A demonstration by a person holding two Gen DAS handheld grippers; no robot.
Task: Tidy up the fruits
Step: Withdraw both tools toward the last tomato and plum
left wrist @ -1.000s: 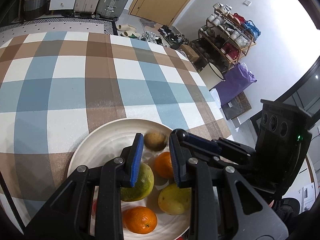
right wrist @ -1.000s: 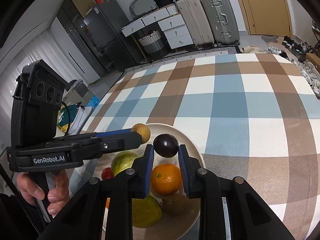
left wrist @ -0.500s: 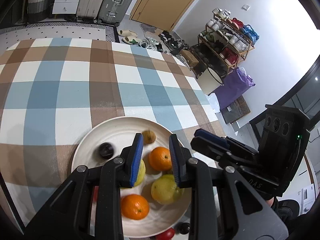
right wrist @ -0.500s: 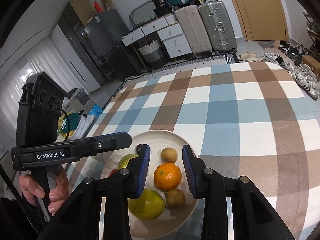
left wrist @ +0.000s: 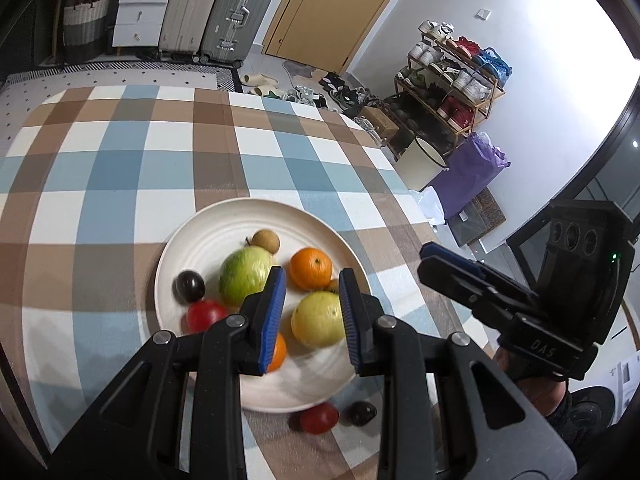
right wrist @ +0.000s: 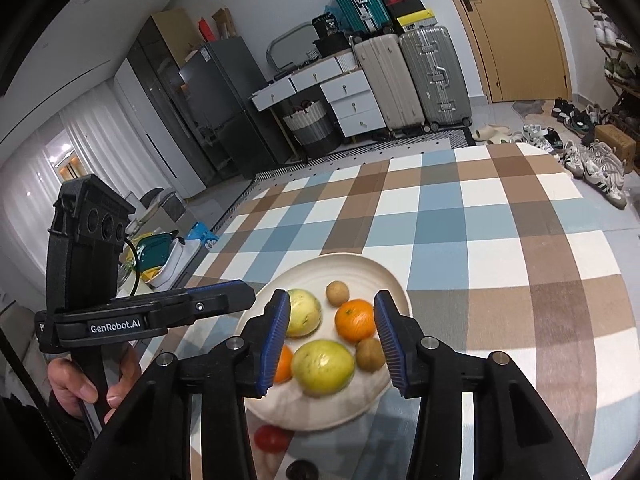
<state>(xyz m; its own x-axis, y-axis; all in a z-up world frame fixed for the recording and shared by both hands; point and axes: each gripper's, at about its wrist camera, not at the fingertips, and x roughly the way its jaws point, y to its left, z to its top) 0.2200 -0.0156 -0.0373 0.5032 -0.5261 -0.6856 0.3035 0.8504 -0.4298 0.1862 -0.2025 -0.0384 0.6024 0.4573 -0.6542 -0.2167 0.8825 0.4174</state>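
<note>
A white plate (left wrist: 224,232) on the checked tablecloth holds several fruits: a green guava (left wrist: 244,276), an orange (left wrist: 311,269), a yellow-green fruit (left wrist: 318,320), a dark plum (left wrist: 189,286), a red fruit (left wrist: 205,314) and a small brown fruit (left wrist: 267,241). A red fruit (left wrist: 319,418) and a dark fruit (left wrist: 363,413) lie on the cloth at the plate's near edge. My left gripper (left wrist: 312,320) is open and empty above the plate. My right gripper (right wrist: 330,338) is open and empty above the plate (right wrist: 352,268).
The checked tablecloth (left wrist: 120,168) stretches beyond the plate to the table's far edge. Suitcases (right wrist: 412,80) and drawers stand on the floor behind. A shoe rack (left wrist: 452,76) is at the right. The table's right edge runs near the plate.
The right gripper let go of the dark plum, which now lies on the plate, and opened wider. Both grippers have pulled back and up from the plate.
</note>
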